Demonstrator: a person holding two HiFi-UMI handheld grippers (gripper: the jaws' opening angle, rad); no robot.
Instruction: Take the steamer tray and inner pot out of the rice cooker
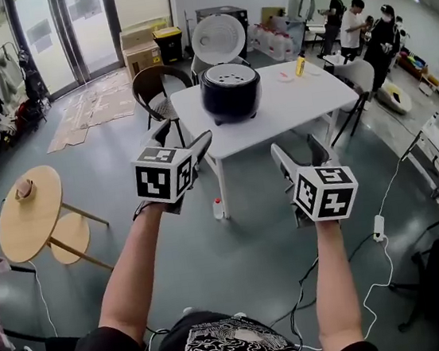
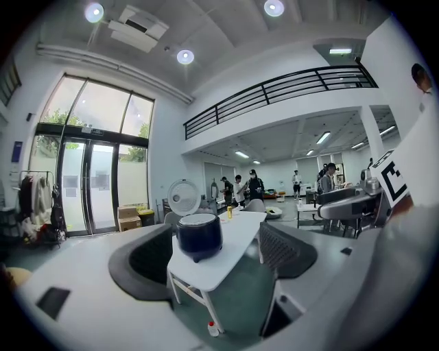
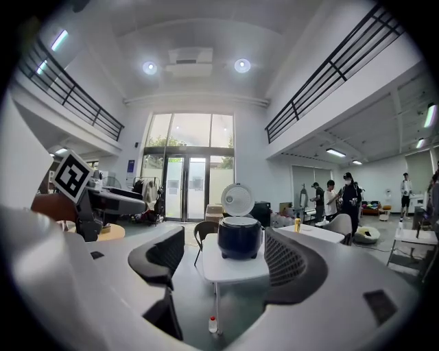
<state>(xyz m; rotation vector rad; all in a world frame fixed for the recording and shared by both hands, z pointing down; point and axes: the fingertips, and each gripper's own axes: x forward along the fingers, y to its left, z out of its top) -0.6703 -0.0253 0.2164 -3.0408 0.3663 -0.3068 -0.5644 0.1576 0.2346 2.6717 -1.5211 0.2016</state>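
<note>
A dark rice cooker (image 1: 231, 95) stands on a white table (image 1: 291, 109) some way ahead, its round white lid (image 1: 217, 38) flipped up behind it. A pale perforated steamer tray (image 1: 228, 73) fills its mouth; the inner pot is hidden below it. My left gripper (image 1: 184, 139) and right gripper (image 1: 299, 154) are held out level in front of me, short of the table, both open and empty. The left gripper view frames the cooker (image 2: 199, 236) between wide jaws of the left gripper (image 2: 212, 259). In the right gripper view the cooker (image 3: 240, 238) sits beyond the right gripper (image 3: 225, 264).
A small bottle (image 1: 218, 208) stands on the floor by the table leg. A yellow can (image 1: 300, 64) is on the table's far side. A dark chair (image 1: 156, 87) sits behind the table, round wooden tables (image 1: 28, 212) at left, cables (image 1: 380, 270) on the floor at right, people (image 1: 356, 24) far back.
</note>
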